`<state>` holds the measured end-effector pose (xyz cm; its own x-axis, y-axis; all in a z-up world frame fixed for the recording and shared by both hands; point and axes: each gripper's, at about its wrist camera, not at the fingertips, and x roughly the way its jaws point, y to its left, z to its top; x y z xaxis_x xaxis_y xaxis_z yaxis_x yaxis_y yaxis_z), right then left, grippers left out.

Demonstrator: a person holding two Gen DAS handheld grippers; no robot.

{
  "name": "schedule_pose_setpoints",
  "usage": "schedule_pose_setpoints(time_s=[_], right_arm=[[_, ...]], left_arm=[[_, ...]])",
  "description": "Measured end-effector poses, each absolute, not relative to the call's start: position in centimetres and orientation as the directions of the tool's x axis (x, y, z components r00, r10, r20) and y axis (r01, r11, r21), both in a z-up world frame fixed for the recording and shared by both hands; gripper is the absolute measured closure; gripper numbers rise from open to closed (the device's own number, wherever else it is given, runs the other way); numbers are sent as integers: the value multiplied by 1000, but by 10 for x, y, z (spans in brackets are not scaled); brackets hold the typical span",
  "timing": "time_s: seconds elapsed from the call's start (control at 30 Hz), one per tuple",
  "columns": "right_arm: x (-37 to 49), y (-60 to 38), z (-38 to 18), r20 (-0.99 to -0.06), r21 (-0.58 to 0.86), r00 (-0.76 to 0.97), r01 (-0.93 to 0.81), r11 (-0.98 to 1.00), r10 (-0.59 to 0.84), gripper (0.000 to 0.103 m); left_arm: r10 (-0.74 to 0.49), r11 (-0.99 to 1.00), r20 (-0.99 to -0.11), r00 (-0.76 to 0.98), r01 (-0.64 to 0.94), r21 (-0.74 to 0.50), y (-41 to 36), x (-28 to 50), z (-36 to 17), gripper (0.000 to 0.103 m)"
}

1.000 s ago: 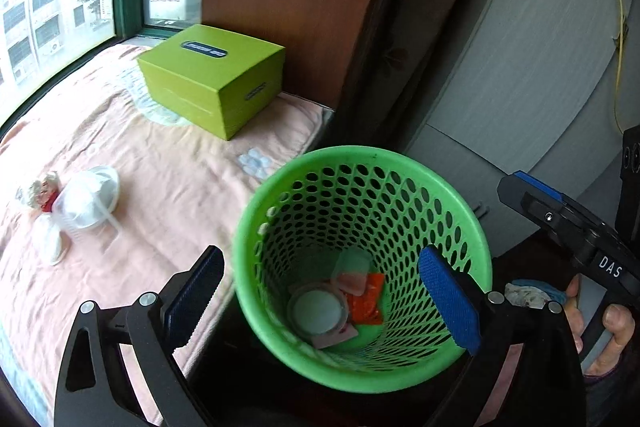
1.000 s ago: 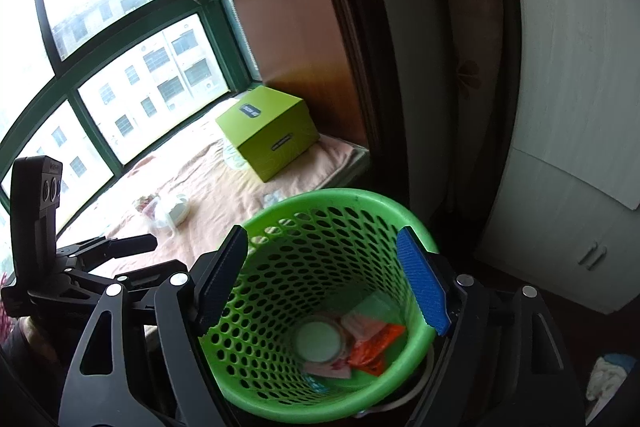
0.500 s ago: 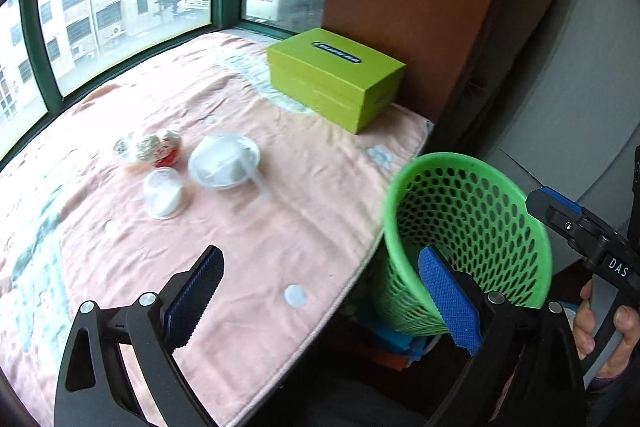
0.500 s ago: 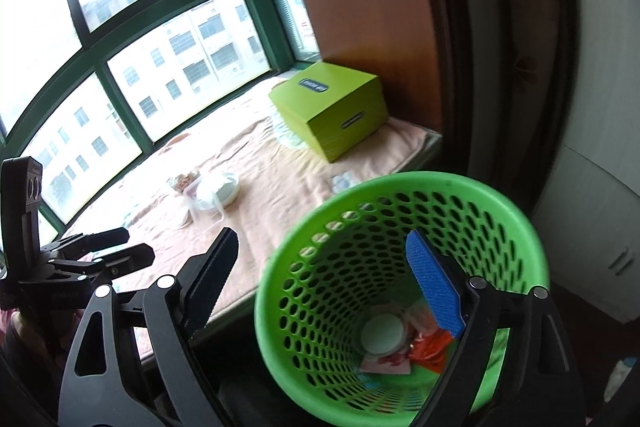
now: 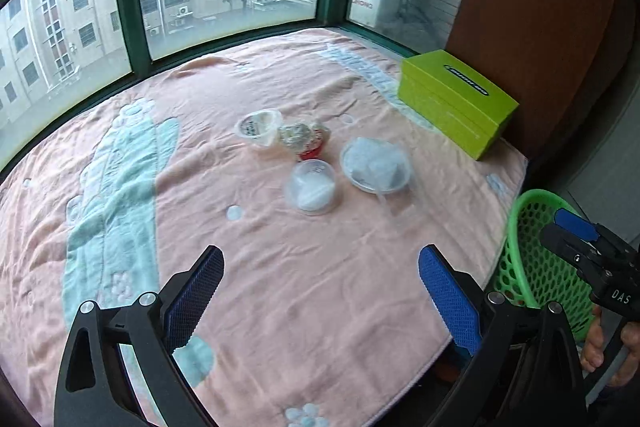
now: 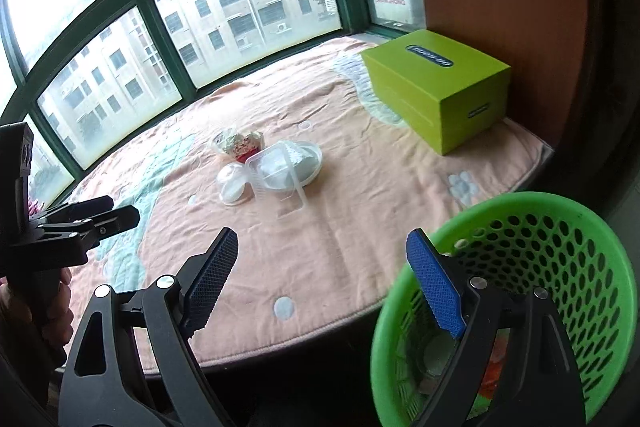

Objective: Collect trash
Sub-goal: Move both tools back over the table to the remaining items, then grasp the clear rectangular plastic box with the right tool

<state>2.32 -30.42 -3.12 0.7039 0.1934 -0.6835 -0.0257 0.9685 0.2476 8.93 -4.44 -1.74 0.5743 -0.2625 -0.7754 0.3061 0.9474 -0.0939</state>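
While both tools, left tool [image 5: 320, 291] and right tool [image 6: 320, 275], gape empty, cups [image 5: 314, 187] dot the blanket [image 5: 280, 287]; green basket [image 6: 560, 227] nearby

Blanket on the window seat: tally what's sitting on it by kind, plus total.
Clear plastic cups/tubs: 2 — overturned yogurt-type cup, round lidded cup
Crumpled wrapper cup with red: 1
Shallow clear plastic bowl with spoon: 1
Green box: 1
Total: 5
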Motion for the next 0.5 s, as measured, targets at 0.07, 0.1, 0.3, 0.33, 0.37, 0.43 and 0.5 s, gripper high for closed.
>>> schedule_pose_setpoints(time_s=[0.07, 0.1, 0.3, 0.33, 0.37, 0.43, 0.5], right_arm=[[38, -288, -35, -698, 221, 689, -56, 974, 198, 17], [45, -280, -37, -704, 211, 681, -71, 975, 202, 18], [91, -251, -57, -749, 178, 630, -106, 978, 204, 18], [97, -248, -60, -756, 173, 623, -109, 979, 203, 18], [103, -245, -62, -760, 164, 619, -111, 980, 197, 18], [113, -239, -68, -769, 141, 612, -119, 983, 185, 18], [123, -235, -74, -779, 130, 602, -119, 984, 175, 20]], left_arm=[[-249, 955, -776, 579, 279, -99, -30, 95, -19, 8], [-243, 959, -778, 580, 265, -102, -24, 99, -20, 8], [-214, 971, -787, 579, 216, -105, -1, 112, -29, 8], [-210, 972, -789, 577, 210, -105, 1, 114, -31, 8], [-207, 973, -792, 574, 205, -105, 3, 116, -32, 8], [-203, 975, -797, 568, 196, -108, 6, 120, -36, 8], [-198, 976, -802, 564, 192, -107, 9, 124, -39, 8]])
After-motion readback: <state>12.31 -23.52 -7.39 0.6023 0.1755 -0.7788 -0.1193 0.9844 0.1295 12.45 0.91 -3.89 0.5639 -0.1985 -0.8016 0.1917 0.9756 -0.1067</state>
